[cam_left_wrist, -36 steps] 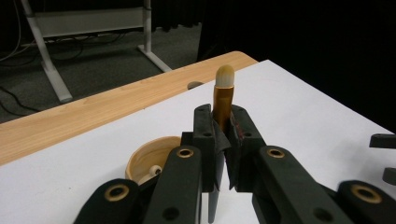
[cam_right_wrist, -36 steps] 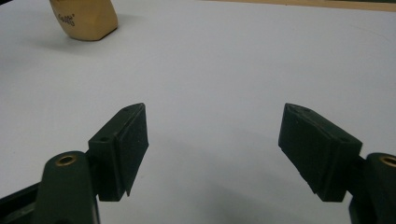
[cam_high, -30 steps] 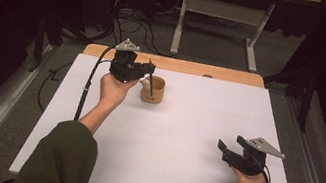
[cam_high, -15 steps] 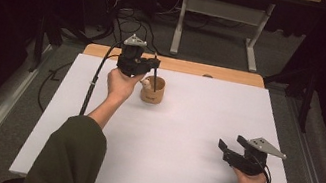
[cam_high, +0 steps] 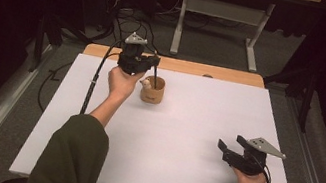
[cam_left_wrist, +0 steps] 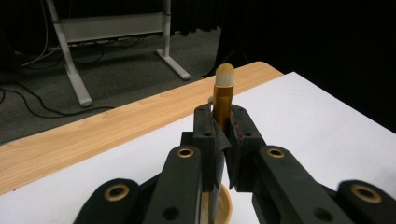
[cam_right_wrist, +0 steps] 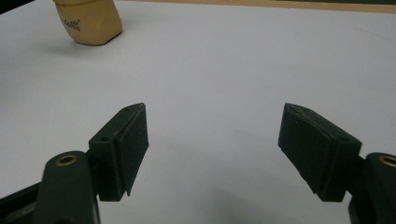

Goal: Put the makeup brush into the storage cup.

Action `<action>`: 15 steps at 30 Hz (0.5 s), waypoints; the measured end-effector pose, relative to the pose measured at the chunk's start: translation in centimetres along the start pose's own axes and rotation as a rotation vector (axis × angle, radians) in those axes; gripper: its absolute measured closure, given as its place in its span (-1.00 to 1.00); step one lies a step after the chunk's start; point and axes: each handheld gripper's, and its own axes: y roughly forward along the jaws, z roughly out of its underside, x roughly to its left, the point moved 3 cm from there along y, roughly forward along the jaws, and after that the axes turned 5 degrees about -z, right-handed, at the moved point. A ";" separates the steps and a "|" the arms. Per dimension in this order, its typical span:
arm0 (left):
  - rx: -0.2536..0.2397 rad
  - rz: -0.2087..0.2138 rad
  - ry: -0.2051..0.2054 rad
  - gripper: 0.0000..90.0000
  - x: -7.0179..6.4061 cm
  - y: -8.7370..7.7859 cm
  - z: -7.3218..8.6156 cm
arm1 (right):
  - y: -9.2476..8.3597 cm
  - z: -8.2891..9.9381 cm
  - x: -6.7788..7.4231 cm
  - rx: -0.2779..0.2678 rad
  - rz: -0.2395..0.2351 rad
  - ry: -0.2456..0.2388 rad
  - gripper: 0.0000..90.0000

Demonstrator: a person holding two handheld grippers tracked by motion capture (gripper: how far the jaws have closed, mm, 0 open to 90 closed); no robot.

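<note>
White worktop (cam_high: 182, 140): left gripper (cam_high: 152, 61) jaws clamp a brush (cam_left_wrist: 222, 100) above the cup (cam_high: 152, 91); at 4 o'clock, right gripper (cam_high: 223, 148) jaws gape, empty

A slim brush (cam_left_wrist: 223, 100) with a gold-coloured ferrule and a pale rounded tip is seen upright in the left gripper view, its dark handle running down toward the mouth of a cup (cam_high: 152, 91). In the high view the handle is seen as a thin dark rod standing over the cup, tilted slightly. The cup is tan, tapered, with small print on its side (cam_right_wrist: 88, 21); it is stood upright on the white table top, near the far edge, well apart from the near side
</note>
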 end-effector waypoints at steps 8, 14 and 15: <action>0.014 -0.008 -0.011 0.86 0.0 1.1 0.6 | 0.0 0.0 0.0 -0.002 -0.003 0.004 -0.42; 0.036 -0.016 -0.017 0.86 0.2 1.7 1.2 | 0.0 0.0 0.0 -0.002 -0.007 -0.005 -0.42; 0.038 -0.018 -0.017 0.86 0.2 1.7 1.3 | 0.0 0.0 0.1 -0.002 -0.008 -0.005 -0.42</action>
